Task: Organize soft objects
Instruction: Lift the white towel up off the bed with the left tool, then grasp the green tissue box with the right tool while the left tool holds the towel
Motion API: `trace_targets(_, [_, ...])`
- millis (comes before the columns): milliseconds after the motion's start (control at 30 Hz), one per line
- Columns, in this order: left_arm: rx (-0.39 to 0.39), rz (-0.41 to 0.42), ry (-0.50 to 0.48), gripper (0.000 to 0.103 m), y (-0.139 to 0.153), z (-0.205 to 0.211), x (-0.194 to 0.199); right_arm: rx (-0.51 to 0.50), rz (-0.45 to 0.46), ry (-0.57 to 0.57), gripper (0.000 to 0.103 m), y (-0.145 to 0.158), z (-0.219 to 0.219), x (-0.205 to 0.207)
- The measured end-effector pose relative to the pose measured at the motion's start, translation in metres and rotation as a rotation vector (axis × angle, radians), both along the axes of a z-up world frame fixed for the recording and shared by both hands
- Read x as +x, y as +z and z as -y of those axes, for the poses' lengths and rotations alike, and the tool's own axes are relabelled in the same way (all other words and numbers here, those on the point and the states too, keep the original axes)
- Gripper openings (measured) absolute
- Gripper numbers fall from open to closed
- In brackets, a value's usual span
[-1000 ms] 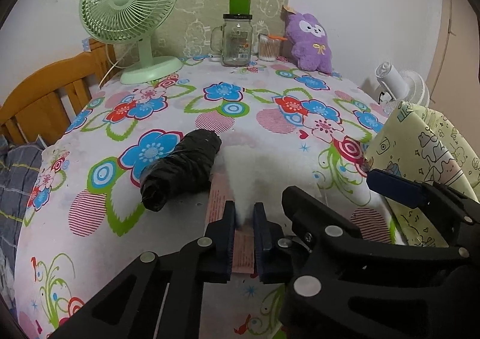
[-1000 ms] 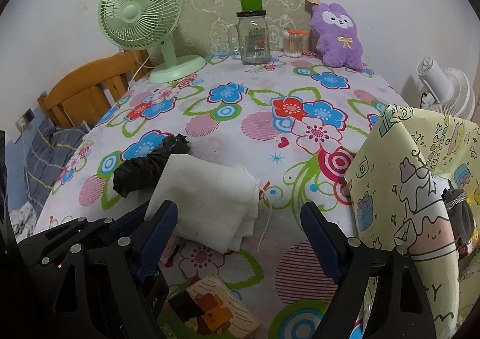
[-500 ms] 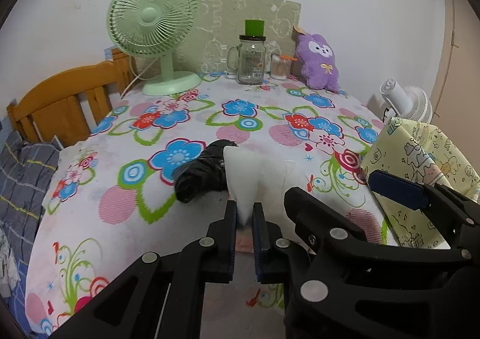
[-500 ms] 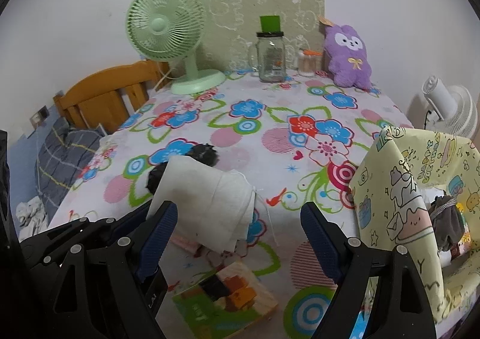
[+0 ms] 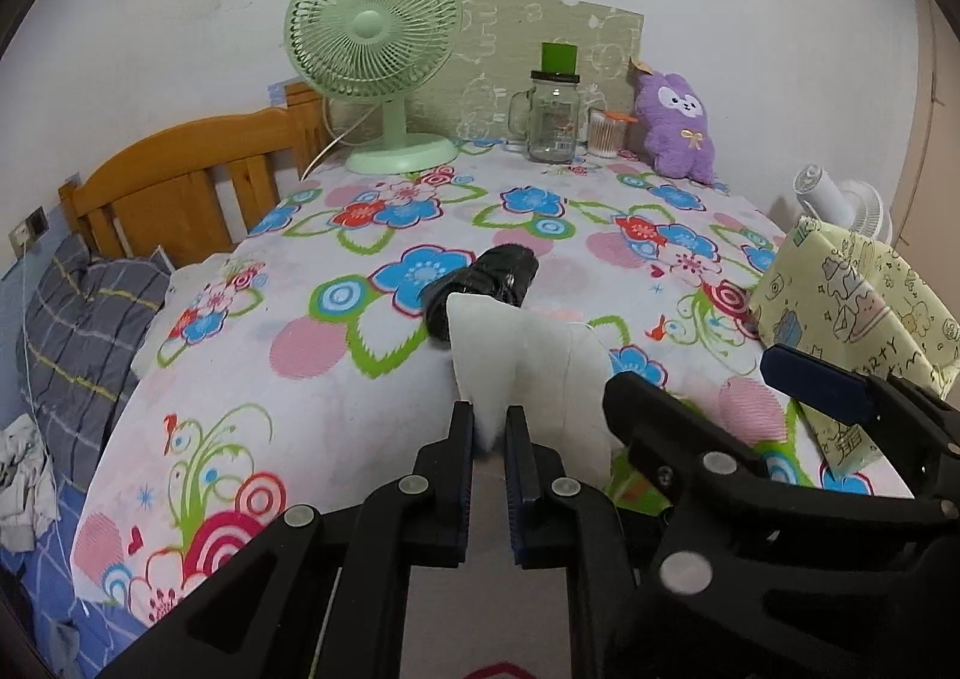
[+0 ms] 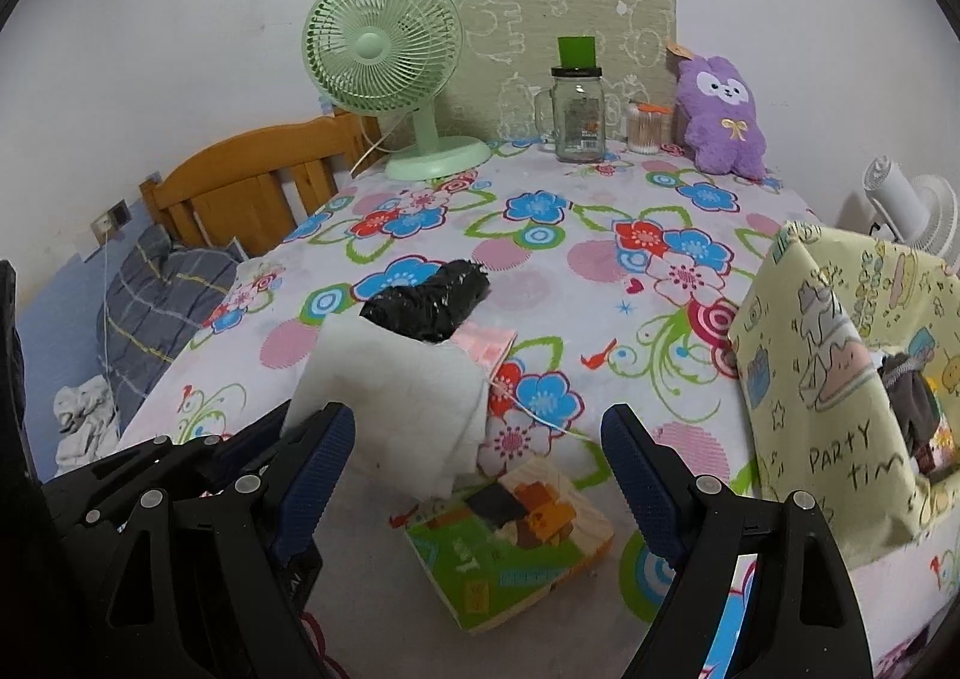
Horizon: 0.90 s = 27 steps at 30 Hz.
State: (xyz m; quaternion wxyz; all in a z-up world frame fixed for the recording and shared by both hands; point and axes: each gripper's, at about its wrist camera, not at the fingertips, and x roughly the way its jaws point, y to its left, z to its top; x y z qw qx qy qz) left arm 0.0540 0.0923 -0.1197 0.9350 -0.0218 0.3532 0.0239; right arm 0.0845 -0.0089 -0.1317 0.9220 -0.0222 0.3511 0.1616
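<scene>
On the near side of the flowered tablecloth (image 5: 372, 391), the left gripper (image 5: 489, 433) is clamped on the lower edge of a folded white cloth (image 5: 522, 355), which stands up from its pads and hangs clear of the cloth-covered table. Just right of that cloth, the right gripper (image 6: 474, 439) has its blue-padded fingers (image 6: 315, 454) spread wide with nothing between them; seen from its own camera, the white cloth (image 6: 396, 385) hangs in front of its left finger. Below the white cloth, a small green-and-orange picture box (image 6: 510, 535) lies flat on the tablecloth. Right of the cloth, at the table's right edge, stands a yellow cartoon-print bag (image 6: 840, 379) with dark fabric showing in its opening. Just behind the white cloth lies a black crinkly bundle (image 5: 486, 283), with a pink printed slip (image 6: 489, 343) beside it. Well beyond the cloth, along the wall, stand a green desk fan (image 5: 378, 60) to the left, a glass mug jar (image 5: 552, 117) with a green cup on its lid, a small tub of cotton swabs (image 5: 606, 132), and a purple plush toy (image 5: 678, 123) to the right. Far left of the cloth, a wooden bed headboard (image 5: 180, 187) rises past the table's edge.
</scene>
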Motion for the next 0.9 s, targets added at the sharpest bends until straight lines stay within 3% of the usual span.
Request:
trace_targets(433, [0.045,-0.05,0.039,0.007,-0.026,0.001,-0.011,-0.039,-0.072,-0.026,0.087,-0.03,0.004,-0.003])
trace_targets(900, [0.051,-0.067,0.039,0.007,-0.033,0.006,-0.007,-0.066,-0.058,-0.069,0.09,-0.041,0.009,0.005])
